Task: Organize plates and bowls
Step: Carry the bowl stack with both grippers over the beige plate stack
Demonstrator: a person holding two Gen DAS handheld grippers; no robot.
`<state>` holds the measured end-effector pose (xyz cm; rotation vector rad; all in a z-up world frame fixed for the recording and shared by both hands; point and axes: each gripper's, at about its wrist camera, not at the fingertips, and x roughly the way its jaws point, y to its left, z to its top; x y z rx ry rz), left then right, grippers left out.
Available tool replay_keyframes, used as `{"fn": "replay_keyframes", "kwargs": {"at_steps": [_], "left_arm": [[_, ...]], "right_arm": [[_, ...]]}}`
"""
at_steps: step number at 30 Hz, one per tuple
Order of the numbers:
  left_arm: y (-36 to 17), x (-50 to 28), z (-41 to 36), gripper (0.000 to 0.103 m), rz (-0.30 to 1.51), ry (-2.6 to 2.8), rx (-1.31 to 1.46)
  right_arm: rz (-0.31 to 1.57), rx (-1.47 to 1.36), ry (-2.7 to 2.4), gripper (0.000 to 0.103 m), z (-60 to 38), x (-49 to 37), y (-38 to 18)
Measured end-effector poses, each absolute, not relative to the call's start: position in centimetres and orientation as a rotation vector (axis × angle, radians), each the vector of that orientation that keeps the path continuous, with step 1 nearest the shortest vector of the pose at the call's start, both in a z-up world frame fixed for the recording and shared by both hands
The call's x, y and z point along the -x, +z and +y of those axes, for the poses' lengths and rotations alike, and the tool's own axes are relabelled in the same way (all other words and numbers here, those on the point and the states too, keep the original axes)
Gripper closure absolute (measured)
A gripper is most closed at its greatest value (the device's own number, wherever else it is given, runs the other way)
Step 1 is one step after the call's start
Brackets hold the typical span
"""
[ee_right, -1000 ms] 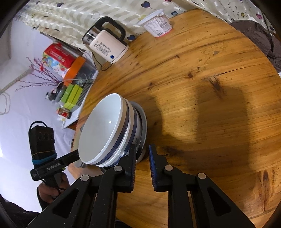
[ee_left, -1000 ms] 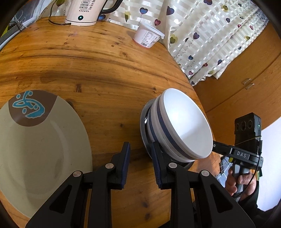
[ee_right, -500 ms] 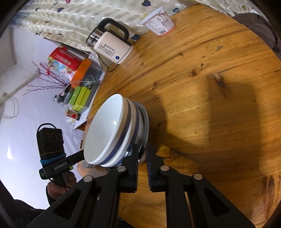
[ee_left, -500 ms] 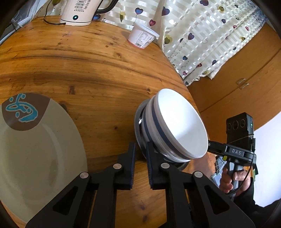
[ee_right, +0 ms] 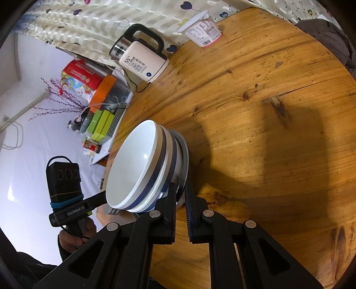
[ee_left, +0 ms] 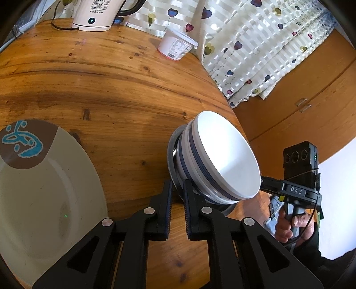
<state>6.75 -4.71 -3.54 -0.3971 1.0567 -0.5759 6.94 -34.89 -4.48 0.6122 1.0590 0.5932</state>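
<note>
Two white bowls with blue bands (ee_left: 224, 155) (ee_right: 135, 169) are nested on a grey dish (ee_left: 172, 153) (ee_right: 185, 155) near the edge of the round wooden table (ee_left: 111, 89). My left gripper (ee_left: 177, 189) is shut on the dish's near rim. From the opposite side, my right gripper (ee_right: 180, 195) is shut on the rim too. Each view shows the other gripper behind the stack, held in a hand (ee_left: 289, 224) (ee_right: 71, 237). A large beige plate (ee_left: 44, 200) with a brown patch and blue motif lies to the left of the stack.
A white electric kettle (ee_left: 98, 13) (ee_right: 142, 62) and a yoghurt tub (ee_left: 176, 45) (ee_right: 203, 30) stand at the table's far side, against a heart-patterned curtain (ee_left: 255, 44). A wooden cabinet (ee_left: 300, 106) is beyond the table edge. Boxes and clutter (ee_right: 93, 106) fill a side shelf.
Both grippers' jaws stood open astride the dish rim a second ago; they have since closed onto it. The stack and the hands have stayed in place.
</note>
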Motion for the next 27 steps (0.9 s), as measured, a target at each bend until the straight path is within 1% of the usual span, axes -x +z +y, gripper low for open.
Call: {"fn": "replay_keyframes", "kwargs": {"at_steps": [27], "left_arm": [[-3.71, -6.76, -4.65, 0.095, 1.05, -0.582, 0.415]], "right_arm": [[1.059, -0.61, 0.593, 0.095, -34.97, -7.09, -4.42]]}}
